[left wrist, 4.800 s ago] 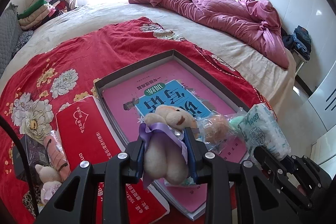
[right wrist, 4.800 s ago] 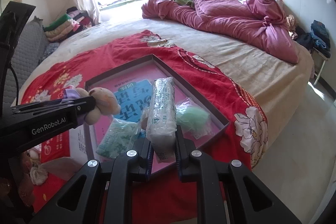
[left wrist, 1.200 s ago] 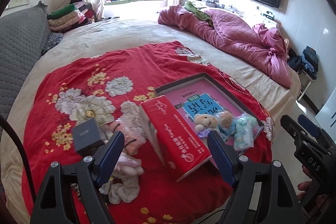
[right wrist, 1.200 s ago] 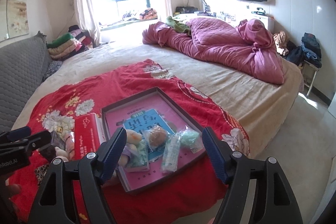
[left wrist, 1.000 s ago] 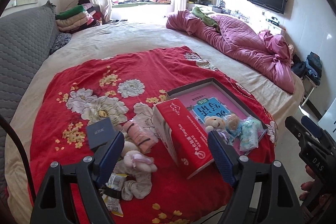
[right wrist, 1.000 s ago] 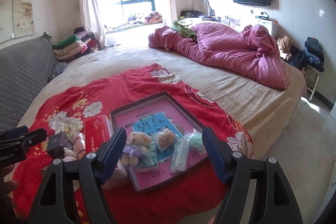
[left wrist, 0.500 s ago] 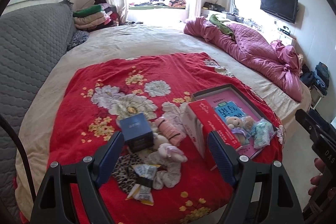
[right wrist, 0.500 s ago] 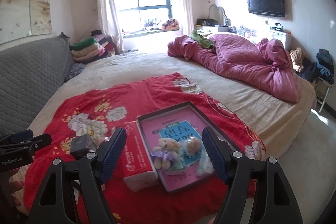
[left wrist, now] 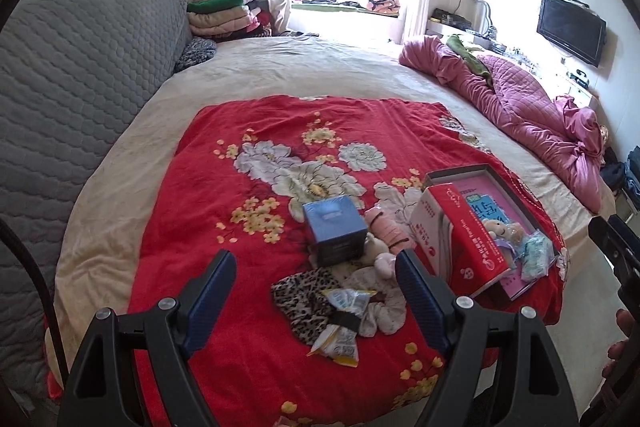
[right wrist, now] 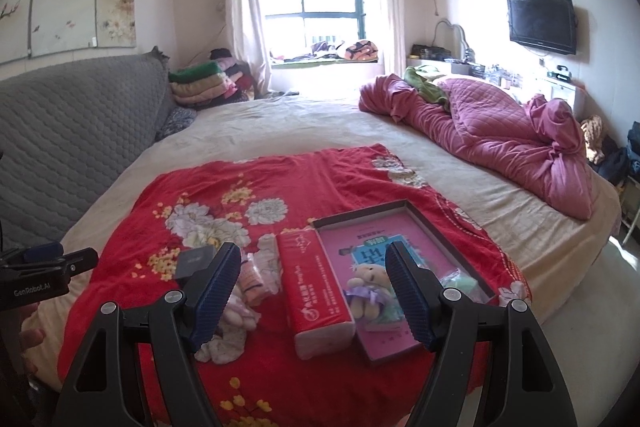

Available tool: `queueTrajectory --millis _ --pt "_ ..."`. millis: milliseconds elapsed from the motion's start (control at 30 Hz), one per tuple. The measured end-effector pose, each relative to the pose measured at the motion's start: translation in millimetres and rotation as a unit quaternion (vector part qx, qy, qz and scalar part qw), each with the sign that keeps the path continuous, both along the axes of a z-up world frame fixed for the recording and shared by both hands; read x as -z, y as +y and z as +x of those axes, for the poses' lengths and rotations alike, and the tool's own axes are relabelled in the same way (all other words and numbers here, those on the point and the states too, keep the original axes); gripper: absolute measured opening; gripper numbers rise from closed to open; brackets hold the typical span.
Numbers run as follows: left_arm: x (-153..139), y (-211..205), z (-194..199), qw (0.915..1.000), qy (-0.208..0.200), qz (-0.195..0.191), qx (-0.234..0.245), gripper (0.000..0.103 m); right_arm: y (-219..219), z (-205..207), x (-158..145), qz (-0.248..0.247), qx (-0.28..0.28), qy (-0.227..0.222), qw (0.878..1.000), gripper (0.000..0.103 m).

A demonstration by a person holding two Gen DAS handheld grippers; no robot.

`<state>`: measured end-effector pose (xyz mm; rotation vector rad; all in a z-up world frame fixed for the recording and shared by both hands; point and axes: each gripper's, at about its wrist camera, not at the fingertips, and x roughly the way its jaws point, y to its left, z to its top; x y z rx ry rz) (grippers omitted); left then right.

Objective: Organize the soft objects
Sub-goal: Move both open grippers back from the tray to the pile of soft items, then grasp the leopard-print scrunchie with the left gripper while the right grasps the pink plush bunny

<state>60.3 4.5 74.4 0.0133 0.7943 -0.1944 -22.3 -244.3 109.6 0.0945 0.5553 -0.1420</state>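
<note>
While your left gripper [left wrist: 316,287] and right gripper [right wrist: 312,281] both gape wide and empty, the teddy [right wrist: 366,289] and packets [left wrist: 534,259] already lie in the tray [right wrist: 424,217] at four o'clock; socks [left wrist: 384,307] heaped at six o'clock remain, I judge.

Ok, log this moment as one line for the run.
left gripper: open, empty | right gripper: open, empty | teddy bear: in tray | socks: loose on red blanket
</note>
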Motion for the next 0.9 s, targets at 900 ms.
queueTrajectory --millis 900 --pt "78 45 -12 0.9968 0.078 0.004 -0.015 0.081 89 8 72 -0.027 -0.107 0.079 0.991 0.076"
